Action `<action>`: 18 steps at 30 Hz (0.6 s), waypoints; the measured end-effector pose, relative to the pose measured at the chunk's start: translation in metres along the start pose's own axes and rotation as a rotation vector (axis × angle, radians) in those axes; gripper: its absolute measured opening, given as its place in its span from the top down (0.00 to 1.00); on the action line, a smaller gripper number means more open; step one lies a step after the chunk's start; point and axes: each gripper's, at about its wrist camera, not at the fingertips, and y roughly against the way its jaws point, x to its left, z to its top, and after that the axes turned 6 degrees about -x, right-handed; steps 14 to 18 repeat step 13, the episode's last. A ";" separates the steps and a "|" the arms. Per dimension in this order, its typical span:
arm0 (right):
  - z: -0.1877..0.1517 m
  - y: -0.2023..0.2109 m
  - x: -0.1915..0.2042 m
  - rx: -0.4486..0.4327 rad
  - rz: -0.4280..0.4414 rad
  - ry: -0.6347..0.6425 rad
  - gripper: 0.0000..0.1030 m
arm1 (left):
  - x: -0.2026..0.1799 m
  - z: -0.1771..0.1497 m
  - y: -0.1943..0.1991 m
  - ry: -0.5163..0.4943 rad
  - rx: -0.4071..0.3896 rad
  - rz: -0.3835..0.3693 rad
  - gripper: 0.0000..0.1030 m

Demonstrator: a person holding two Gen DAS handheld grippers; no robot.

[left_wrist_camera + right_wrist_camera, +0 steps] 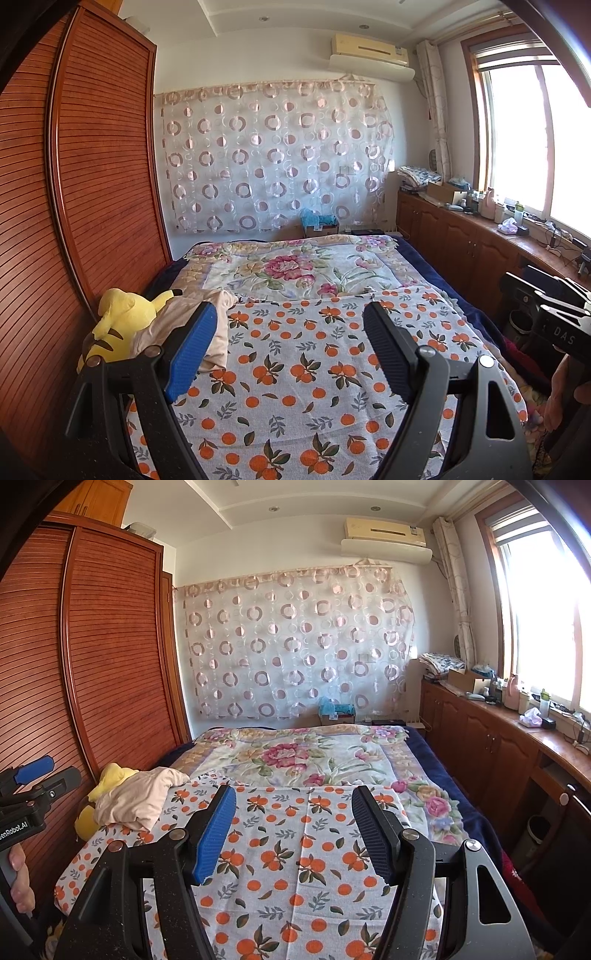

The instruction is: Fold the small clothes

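both your left gripper (291, 347) and right gripper (293, 829) gape empty; the beige garment (136, 797) lies ahead-left (draped on a plush toy (118, 325)), so you may snag both.

garment (136, 797) on bed's left | plush toy (118, 325) beneath, beside wardrobe (92, 184) | cabinets (498, 738) right

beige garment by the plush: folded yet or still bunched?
Bunched, not folded. The garment lies in a crumpled heap, partly draped over the yellow plush at the bed's left edge; neither tool touches it.
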 end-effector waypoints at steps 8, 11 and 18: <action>0.000 0.000 -0.001 0.001 0.002 0.000 0.35 | 0.000 0.001 0.001 0.001 0.000 0.000 0.20; -0.001 0.000 -0.001 0.000 0.003 0.000 0.35 | 0.001 0.002 0.000 0.001 -0.002 0.001 0.20; -0.001 0.001 -0.001 -0.001 0.002 0.000 0.35 | 0.000 0.000 0.001 0.002 -0.001 0.001 0.20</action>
